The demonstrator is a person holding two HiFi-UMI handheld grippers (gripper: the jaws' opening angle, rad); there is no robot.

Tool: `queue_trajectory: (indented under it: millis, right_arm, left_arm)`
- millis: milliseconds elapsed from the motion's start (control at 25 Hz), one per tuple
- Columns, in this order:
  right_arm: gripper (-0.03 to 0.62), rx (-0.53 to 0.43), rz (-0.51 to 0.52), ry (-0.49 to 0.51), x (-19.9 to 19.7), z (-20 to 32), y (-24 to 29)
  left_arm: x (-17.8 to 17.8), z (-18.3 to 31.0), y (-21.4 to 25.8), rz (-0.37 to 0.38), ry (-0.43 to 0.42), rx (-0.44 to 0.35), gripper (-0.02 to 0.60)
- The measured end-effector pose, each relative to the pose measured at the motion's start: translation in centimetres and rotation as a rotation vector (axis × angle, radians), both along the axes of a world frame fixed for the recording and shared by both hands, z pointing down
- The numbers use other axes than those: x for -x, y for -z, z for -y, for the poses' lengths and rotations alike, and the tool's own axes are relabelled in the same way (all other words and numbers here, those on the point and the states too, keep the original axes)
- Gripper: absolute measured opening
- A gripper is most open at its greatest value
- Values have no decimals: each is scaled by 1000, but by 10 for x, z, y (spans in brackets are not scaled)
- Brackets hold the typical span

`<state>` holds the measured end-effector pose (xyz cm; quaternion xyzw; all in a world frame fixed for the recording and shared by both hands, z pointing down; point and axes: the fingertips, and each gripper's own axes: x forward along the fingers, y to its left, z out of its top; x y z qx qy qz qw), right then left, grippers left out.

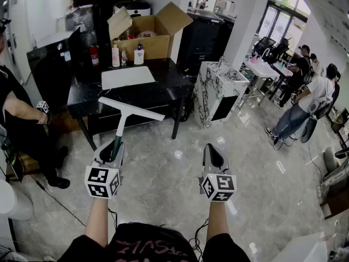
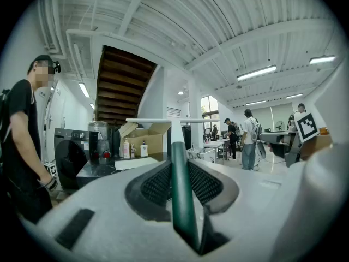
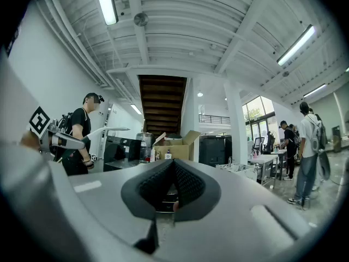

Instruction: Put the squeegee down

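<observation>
Left gripper point(image 1: 111, 149) pinches the squeegee point(image 1: 130, 109) handle, blade toward the table point(image 1: 163, 93); right gripper point(image 1: 213, 155) fingers pressed together, empty

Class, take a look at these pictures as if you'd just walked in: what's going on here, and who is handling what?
A person holds a gripper in each hand. The left gripper has its jaws closed on the green handle of a squeegee, held in the air with its blade toward a black table. The right gripper is shut and holds nothing. The squeegee has not yet been put down: it rests on neither the table nor the floor.
</observation>
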<state>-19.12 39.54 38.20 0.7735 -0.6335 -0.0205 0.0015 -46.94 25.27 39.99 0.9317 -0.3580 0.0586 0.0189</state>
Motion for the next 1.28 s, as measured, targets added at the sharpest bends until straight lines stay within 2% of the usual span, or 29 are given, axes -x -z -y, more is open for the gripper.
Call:
queue_trajectory:
  millis: [920,1280]
  right_arm:
    - [11,8,23,-6,0,23,-1]
    - [11,19,52,-16,-34,52,-12]
  left_arm:
    - [-10,24,-11,-1,-37,23,101]
    - [-40,55,-17,10,-44,29,101]
